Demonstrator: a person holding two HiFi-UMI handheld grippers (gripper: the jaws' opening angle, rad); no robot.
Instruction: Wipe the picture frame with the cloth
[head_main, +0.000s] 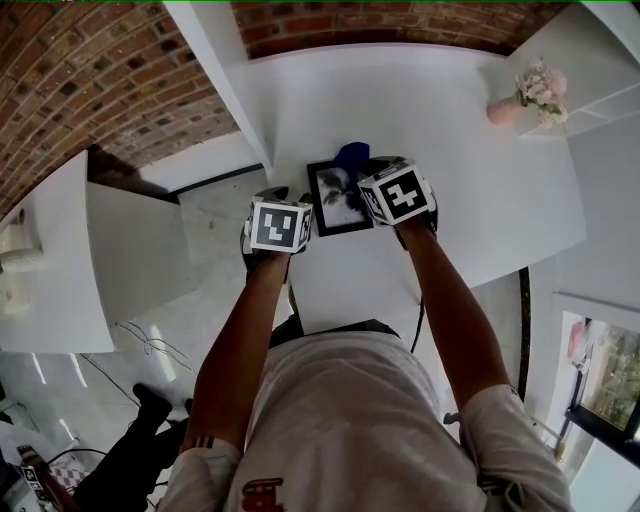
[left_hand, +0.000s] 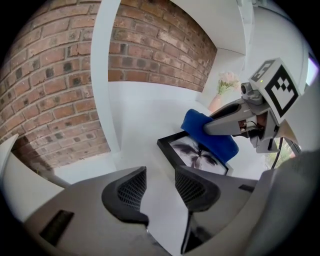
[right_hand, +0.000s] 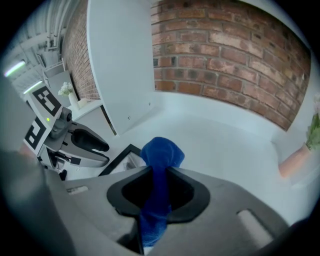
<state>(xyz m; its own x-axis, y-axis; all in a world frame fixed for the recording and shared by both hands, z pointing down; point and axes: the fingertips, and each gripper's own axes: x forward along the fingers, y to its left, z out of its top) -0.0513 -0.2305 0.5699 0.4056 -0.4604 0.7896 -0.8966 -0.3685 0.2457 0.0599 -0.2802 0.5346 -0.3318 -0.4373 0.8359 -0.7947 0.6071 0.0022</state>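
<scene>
White table (head_main: 470, 170), brick wall (left_hand: 150, 45) beyond it. Items, placed from my two claws:

1. Right claw (right_hand: 158, 174): jaws pressed together on a blue cloth (right_hand: 161, 150). A bunched end sticks out ahead of the tips, and the rest hangs back between the jaws.
2. Left claw (left_hand: 159, 184): jaws spread, only bare table between them. It is just to the left of the right claw.
3. Picture frame (left_hand: 192, 152): black, flat on the table, just ahead of the left claw and under the right claw's tips. The cloth seems to rest on its far right corner.
4. Vase (head_main: 503, 111): pink, well off to the right of the right claw. It holds pale flowers (head_main: 541, 84). No other container in view.

Progress, by my reckoning: the cloth is in hand and at the frame, so wiping is about to start or just begun. Most of the glass lies uncovered, and I cannot tell how much is already clean. Left to do: the glass and the border.
</scene>
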